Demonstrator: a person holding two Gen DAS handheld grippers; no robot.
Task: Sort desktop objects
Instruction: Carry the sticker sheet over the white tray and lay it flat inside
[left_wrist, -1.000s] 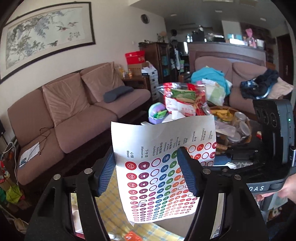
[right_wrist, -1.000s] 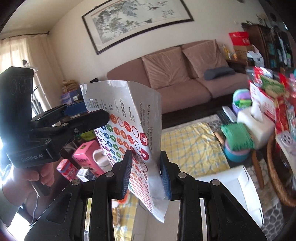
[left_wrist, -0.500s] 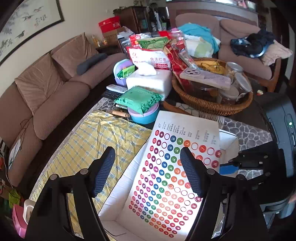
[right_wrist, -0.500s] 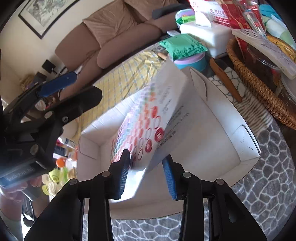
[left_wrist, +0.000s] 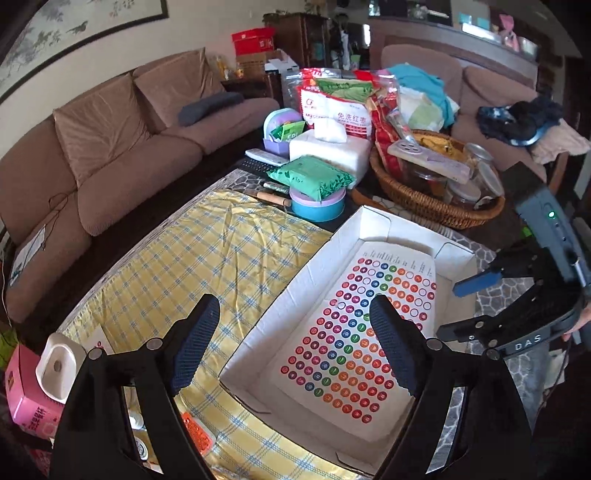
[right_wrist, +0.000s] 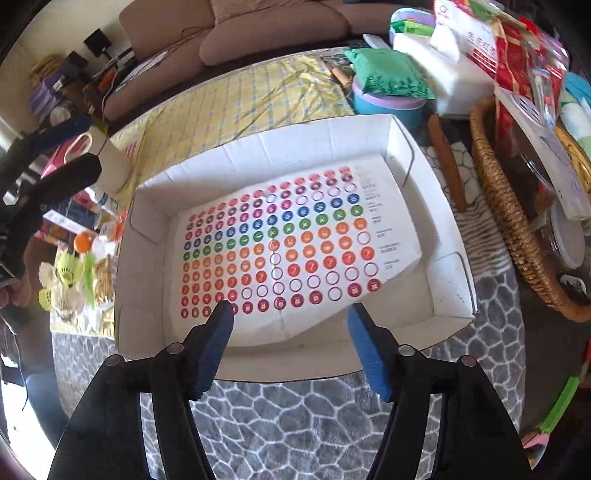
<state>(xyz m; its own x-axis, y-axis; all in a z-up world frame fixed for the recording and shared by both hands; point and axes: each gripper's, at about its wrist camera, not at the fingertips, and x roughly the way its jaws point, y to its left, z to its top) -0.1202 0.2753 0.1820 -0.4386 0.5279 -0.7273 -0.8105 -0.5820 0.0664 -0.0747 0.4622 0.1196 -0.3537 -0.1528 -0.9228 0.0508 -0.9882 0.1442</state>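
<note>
A sheet of coloured round stickers (left_wrist: 354, 339) lies flat inside the shallow white cardboard box (left_wrist: 295, 280); it also shows in the right wrist view (right_wrist: 288, 243), in the box (right_wrist: 448, 280). My left gripper (left_wrist: 295, 339) is open and empty, above the box's near left edge. My right gripper (right_wrist: 290, 332) is open and empty, just above the box's near wall; it shows in the left wrist view (left_wrist: 476, 299) at the box's right side.
A yellow checked cloth (left_wrist: 207, 266) lies left of the box. A wicker basket (left_wrist: 424, 199), a blue tin with a green packet (left_wrist: 317, 188) and a tissue box (left_wrist: 328, 151) stand behind. A pink box (left_wrist: 26, 391) and shuttlecocks (right_wrist: 66, 273) lie at the near left.
The sticker sheet went from held upright by my right gripper down into the white box. My right gripper opened and let go; both grippers now hover over the box.
</note>
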